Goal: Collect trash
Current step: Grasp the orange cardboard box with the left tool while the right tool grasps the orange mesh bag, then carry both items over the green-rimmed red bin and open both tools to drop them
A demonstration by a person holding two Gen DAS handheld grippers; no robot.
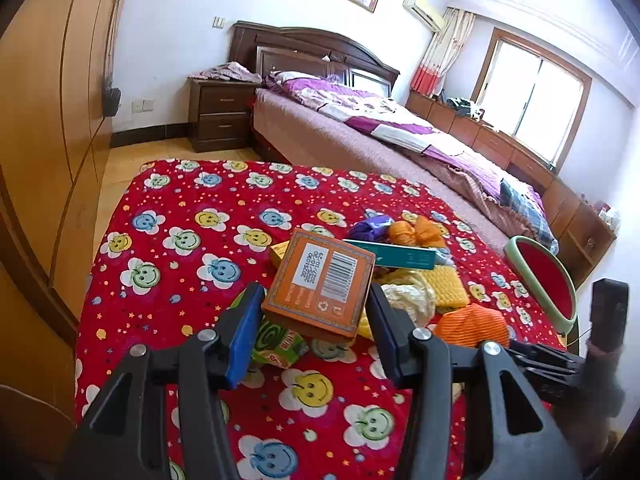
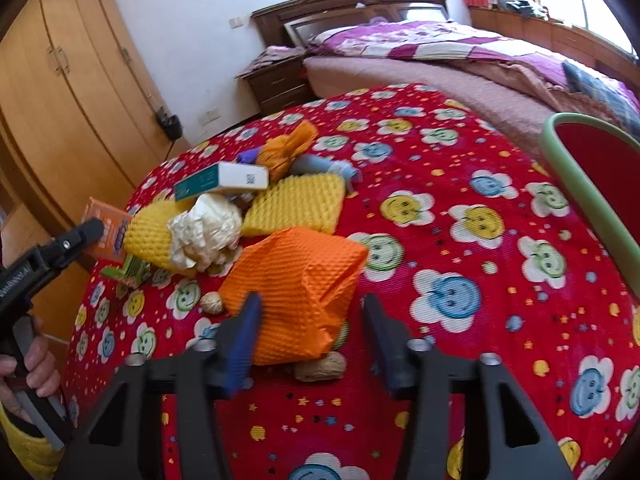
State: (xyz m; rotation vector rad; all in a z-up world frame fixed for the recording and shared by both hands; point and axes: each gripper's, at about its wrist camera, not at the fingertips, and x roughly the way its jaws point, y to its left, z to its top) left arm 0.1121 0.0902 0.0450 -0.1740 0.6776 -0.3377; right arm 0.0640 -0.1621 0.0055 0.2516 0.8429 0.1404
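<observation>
My left gripper (image 1: 316, 304) is shut on an orange box (image 1: 324, 284) with a barcode, holding it tilted above the red smiley-print cover (image 1: 180, 280). In the right wrist view the same gripper (image 2: 90, 230) and the orange box (image 2: 110, 230) appear at the left of the pile, with a person's hand (image 2: 32, 364) on its handle. My right gripper (image 2: 310, 312) is open around an orange foam net (image 2: 296, 280). Its blue left pad touches the net, and a gap shows at its right finger. A green-rimmed bin (image 2: 560, 160) with a red inside stands to the right.
The pile holds yellow foam nets (image 2: 298, 204), crumpled cream paper (image 2: 208, 232), a teal and white box (image 2: 224, 180), a knotted orange bag (image 2: 284, 148) and a green carton (image 1: 276, 344). Walnuts (image 2: 320, 366) lie by the orange net. A bed (image 1: 360, 132) and a wardrobe (image 1: 52, 120) lie beyond.
</observation>
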